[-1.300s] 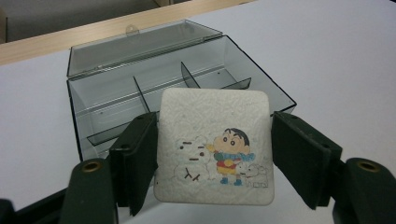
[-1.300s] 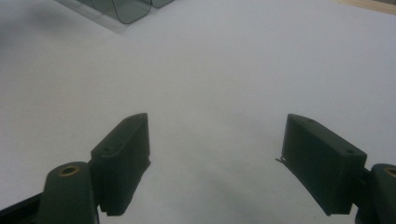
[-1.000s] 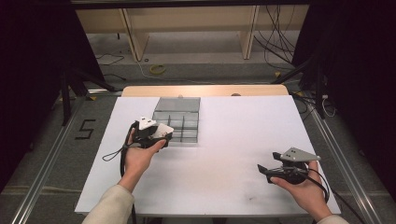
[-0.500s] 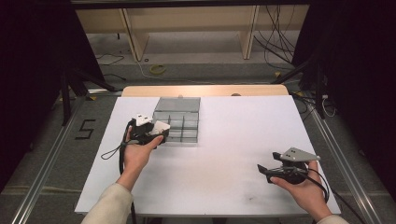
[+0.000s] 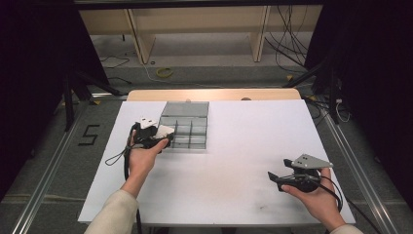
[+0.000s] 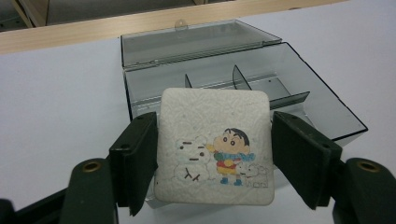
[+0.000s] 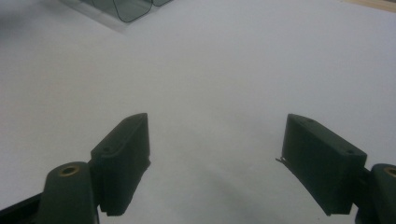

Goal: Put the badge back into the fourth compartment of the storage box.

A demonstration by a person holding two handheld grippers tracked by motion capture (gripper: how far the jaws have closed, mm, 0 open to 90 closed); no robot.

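Nearest the person, the right gripper [image 5: 275, 177] rests low over the bare white table [image 5: 243, 161], well apart from the work. Its jaws stand wide with nothing between them — seen plainly in the right gripper view [image 7: 215, 168] — so it looks parked out of the way, ready to help if needed.

Farther in, the left gripper [image 5: 163, 139] has its jaws clamped on a small white square pad [image 6: 215, 147], one jaw on each side edge. The pad bears a cartoon of a child beside a snowman and is held flat, face up, just at the near left edge of the box; in the high view it shows as a white square [image 5: 164, 130] at the gripper's tip. Gripping by the edges keeps the underside free, which would let it go down flat into a compartment.

Beyond it sits the clear grey plastic box [image 6: 327, 109], its lid [image 6: 196, 42] swung back and lying open toward the far side — so the divided compartments are reachable from above. They look empty. My guess is the pad is about to go into one of the near compartments.
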